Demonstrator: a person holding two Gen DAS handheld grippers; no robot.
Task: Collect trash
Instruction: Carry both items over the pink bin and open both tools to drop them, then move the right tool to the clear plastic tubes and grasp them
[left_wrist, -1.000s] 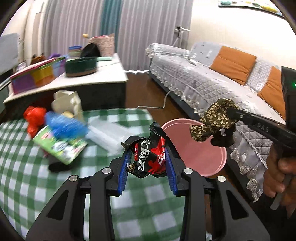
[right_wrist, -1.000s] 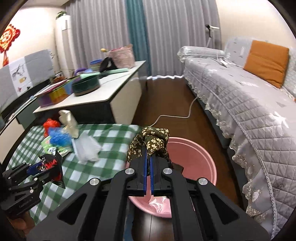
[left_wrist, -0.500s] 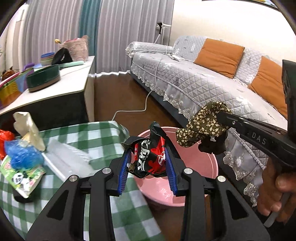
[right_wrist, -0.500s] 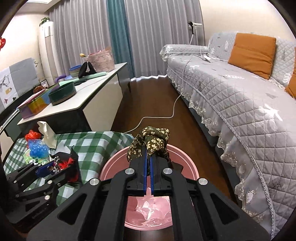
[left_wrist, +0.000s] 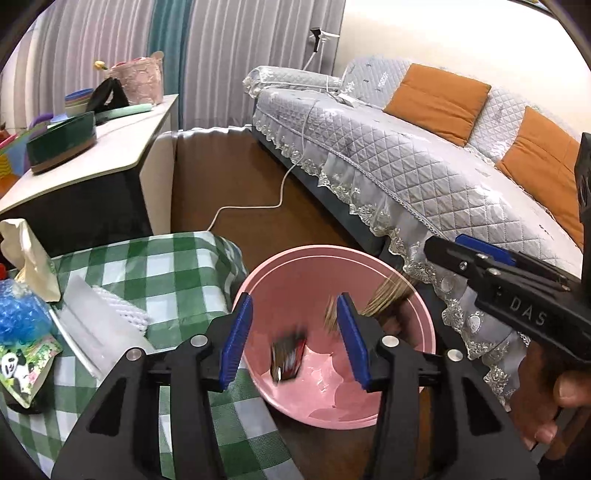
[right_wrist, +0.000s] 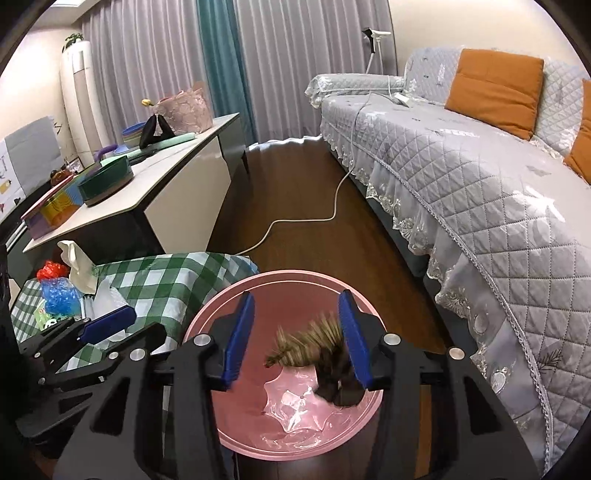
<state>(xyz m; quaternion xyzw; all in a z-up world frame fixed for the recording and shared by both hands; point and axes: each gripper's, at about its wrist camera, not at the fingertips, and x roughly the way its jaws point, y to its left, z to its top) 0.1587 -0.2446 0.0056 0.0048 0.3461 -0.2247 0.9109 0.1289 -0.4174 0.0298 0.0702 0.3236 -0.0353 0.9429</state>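
Observation:
A pink bin (left_wrist: 295, 266) stands on the floor beside the green-checked table (left_wrist: 177, 266); it also shows in the right wrist view (right_wrist: 295, 275). My left gripper (left_wrist: 293, 338) is open above the bin. A red and black wrapper (left_wrist: 288, 356) falls blurred inside the bin. My right gripper (right_wrist: 297, 339) is open over the bin. A brown patterned cloth (right_wrist: 310, 341) drops blurred between its fingers; it also shows in the left wrist view (left_wrist: 384, 295). The right gripper also shows in the left wrist view (left_wrist: 439, 249).
On the table lie a white plastic bag (left_wrist: 96, 321), a blue bubble-wrap wad (left_wrist: 18, 317), a panda packet (left_wrist: 26, 363), a tissue (left_wrist: 26, 251) and a red wad (right_wrist: 51, 269). A grey sofa (left_wrist: 424, 166), a white cable (left_wrist: 258, 205) and a side counter (left_wrist: 92, 147) surround the bin.
Both grippers have opened over the bin. The red and black wrapper and the brown cloth have left the jaws and are falling into the bin.

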